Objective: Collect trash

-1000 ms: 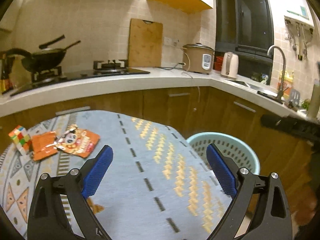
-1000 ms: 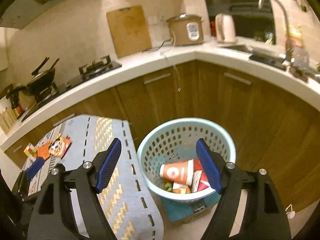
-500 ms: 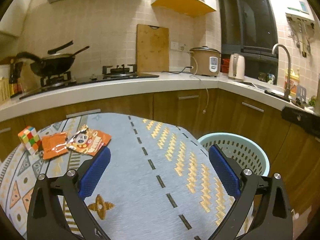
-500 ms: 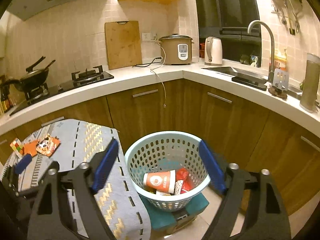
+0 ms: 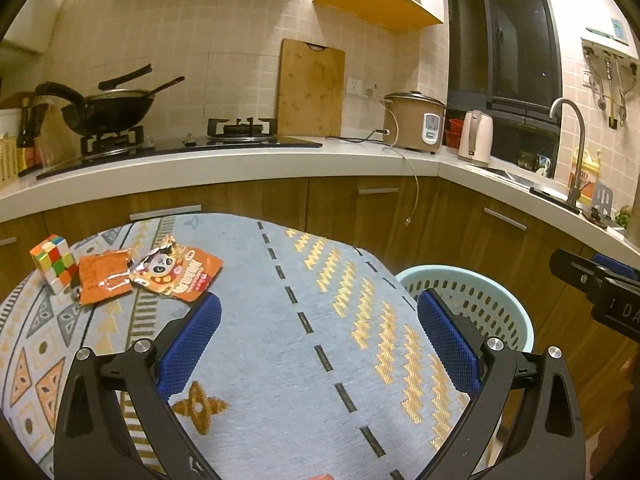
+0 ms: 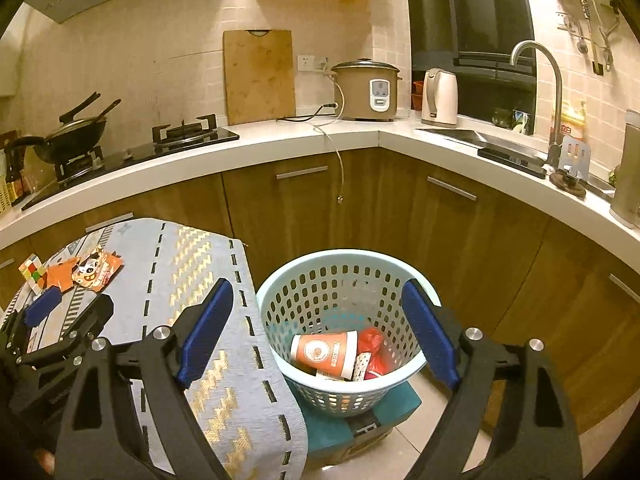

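Left wrist view: the left gripper (image 5: 316, 344) hangs over the table (image 5: 256, 360), jaws wide and empty. Two torn orange wrappers (image 5: 176, 274) lie just beside the puzzle cube (image 5: 52, 262), so a careless grab could catch the cube too.

Right wrist view: the right gripper (image 6: 318, 330), jaws wide and empty, hangs above the basket (image 6: 340, 268), just beside the table edge, with open floor beyond.

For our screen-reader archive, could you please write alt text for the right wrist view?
The open right hand-held gripper hovers above a pale blue basket holding an orange paper cup and red wrappers. To its left, a patterned cloth bears an orange snack packet and a puzzle cube.
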Tool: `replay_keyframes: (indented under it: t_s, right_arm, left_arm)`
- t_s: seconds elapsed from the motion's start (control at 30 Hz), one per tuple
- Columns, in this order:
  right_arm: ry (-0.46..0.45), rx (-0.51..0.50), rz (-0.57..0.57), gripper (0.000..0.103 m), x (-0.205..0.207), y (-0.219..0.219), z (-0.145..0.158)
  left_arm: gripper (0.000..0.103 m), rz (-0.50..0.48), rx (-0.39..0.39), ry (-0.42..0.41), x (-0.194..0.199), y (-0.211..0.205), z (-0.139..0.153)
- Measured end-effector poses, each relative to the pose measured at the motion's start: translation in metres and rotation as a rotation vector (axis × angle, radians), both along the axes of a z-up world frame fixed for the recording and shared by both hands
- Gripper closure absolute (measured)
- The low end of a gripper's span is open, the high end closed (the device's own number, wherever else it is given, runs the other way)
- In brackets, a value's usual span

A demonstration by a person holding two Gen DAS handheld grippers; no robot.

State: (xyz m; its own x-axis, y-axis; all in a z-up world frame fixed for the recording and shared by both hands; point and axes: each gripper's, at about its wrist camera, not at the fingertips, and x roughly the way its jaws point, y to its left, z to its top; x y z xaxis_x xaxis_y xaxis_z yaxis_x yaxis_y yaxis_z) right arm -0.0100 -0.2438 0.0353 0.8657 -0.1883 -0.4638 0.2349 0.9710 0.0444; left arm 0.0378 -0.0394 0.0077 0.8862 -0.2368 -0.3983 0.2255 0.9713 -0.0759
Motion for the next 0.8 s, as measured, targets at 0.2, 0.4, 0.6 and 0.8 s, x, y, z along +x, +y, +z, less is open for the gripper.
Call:
replay_keyframes:
  t_s: [0.2,0.4,0.6,0.8]
  right_arm:
    - [-0.011,-0.007,0.001,0.021,-0.0020,-0.0002,0.0003]
    - [-0.003,-0.005,0.004,0.021,-0.0007,-0.0025,-0.0019]
    - [0.002,-0.006,0.008,0.021,0.0025,-0.0021,-0.0038]
    - [0.001,0.008,0.010,0.021,0.0033,-0.0053,-0.0074]
  left_arm:
    - [0.008,-0.003,0.001,0.002,0.0013,0.0004,-0.0001]
    - [0.008,-0.010,0.006,0.005,0.0016,-0.0010,-0.0013]
    - [0.008,-0.026,-0.005,0.025,0.0052,0.0008,-0.0031]
    - [0.008,-0.028,-0.004,0.029,0.0053,0.0007,-0.0039]
